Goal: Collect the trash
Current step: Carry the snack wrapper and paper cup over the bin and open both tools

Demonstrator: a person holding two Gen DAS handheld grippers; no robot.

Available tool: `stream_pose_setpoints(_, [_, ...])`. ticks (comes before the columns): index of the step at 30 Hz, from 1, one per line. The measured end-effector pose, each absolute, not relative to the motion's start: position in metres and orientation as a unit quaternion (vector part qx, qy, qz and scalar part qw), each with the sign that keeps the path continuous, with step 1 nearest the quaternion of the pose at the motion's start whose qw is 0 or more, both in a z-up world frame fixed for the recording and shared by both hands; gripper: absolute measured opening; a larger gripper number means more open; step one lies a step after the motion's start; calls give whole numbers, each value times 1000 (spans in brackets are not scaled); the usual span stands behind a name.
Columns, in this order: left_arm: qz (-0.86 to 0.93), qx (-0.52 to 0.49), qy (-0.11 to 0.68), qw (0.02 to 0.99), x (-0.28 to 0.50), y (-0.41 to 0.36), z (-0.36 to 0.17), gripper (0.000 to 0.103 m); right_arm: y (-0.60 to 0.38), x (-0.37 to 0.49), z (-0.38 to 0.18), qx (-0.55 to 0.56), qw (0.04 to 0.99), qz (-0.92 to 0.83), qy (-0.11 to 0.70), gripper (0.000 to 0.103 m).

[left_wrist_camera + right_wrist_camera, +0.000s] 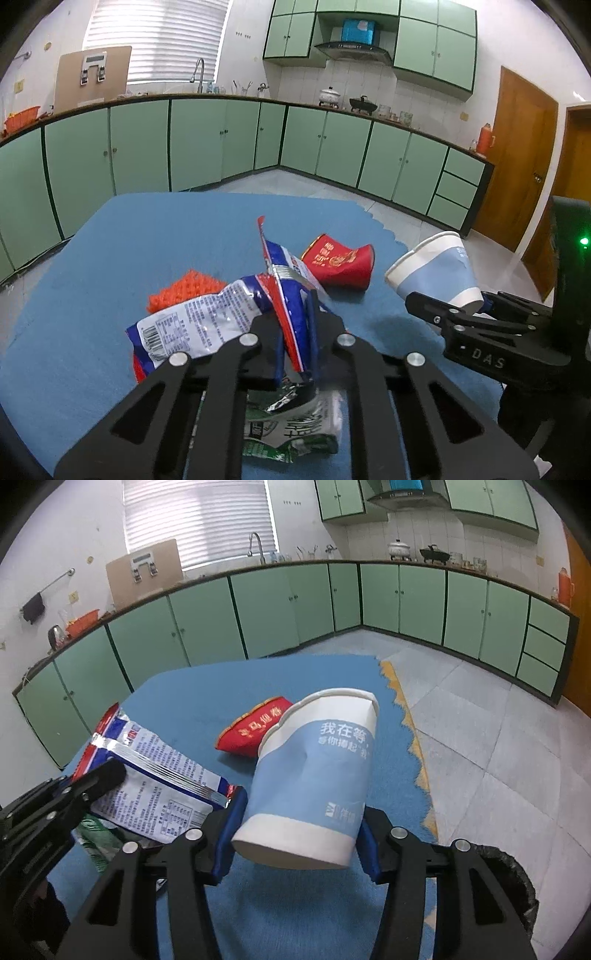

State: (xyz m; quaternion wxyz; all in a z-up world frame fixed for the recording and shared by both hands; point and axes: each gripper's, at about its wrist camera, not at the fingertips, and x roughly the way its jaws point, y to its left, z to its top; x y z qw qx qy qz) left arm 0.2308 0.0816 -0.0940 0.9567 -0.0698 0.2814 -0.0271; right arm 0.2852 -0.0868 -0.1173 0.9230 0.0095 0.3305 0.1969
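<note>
Both tongs were closed on trash above the blue mat (110, 240): the left gripper (295, 332) pinched a blue-and-white snack wrapper (207, 317), the right gripper (295, 845) squeezed a pale blue paper cup (317, 775), and a crushed red cup (338, 264) lay farther away between them.

The green carton (291, 432) lies half hidden under the left gripper (295, 332); a dark bin (517, 882) is cut off by the right view's edge.
</note>
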Motion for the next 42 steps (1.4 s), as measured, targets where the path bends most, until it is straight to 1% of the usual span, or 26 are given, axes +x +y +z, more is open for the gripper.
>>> stream_pose_setpoints(12, [-53,-66,245,966,211,62,-68,2,-103,254,-78,3,938,201,281,53])
stream_pose_setpoints(22, [-85,-58,224,969,200,33,-52,2,-130,233,-64,10,947,187,261,54])
stream_pose_setpoints(30, [-123,-47,212,968,195,-9,-42,2,-168,217,-55,22,955,154,251,54])
stream_pose_setpoints(42, [-186,-24,213,959,192,-84,-48,2,-239,190,-62,43,963,85,252,54])
